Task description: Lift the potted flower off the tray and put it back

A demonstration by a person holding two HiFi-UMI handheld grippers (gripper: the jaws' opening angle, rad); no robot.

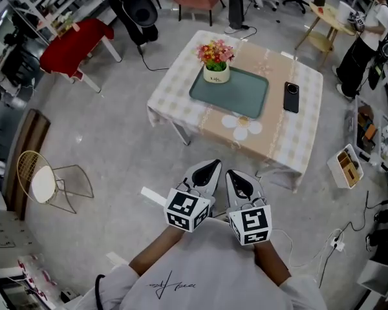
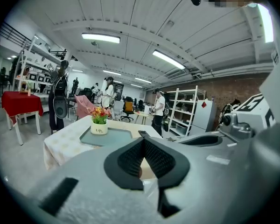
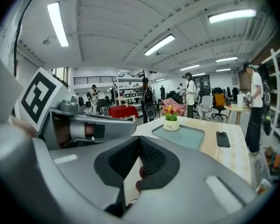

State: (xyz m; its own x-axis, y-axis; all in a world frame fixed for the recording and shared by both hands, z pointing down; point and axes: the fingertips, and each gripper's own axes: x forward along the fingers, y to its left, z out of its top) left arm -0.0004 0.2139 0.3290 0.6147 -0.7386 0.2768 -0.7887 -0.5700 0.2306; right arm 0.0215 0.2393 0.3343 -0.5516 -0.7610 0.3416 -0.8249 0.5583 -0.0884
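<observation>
White pot (image 1: 216, 73) of flowers upright on the far left corner of the green tray (image 1: 240, 95), mid-table (image 1: 296, 141), well ahead of both grippers. Over bare floor short of the table, side by side: left gripper (image 1: 209, 168) and right gripper (image 1: 239, 178), each with jaws pressed together and nothing between them. Step in hand, by the look of it: the approach.

Close the gap to the near table edge first, then spread the jaws before reaching in, not at the pot itself. Come in low, onto the white wall under the blooms, pads square to its sides, so as not to crush stems or tip it. Lift straight up, clear of the tray rim, and set down flat on the tray again.

Right of the tray and apart from it, a phone (image 1: 291, 97): keep the right gripper's path off it. Mind the cloth hanging over the near edge, a likely snag on a low pass. Off to the left a wire chair (image 1: 52, 183) and a red table (image 1: 74, 44), at far right a person (image 1: 365, 34), all well clear of the route
</observation>
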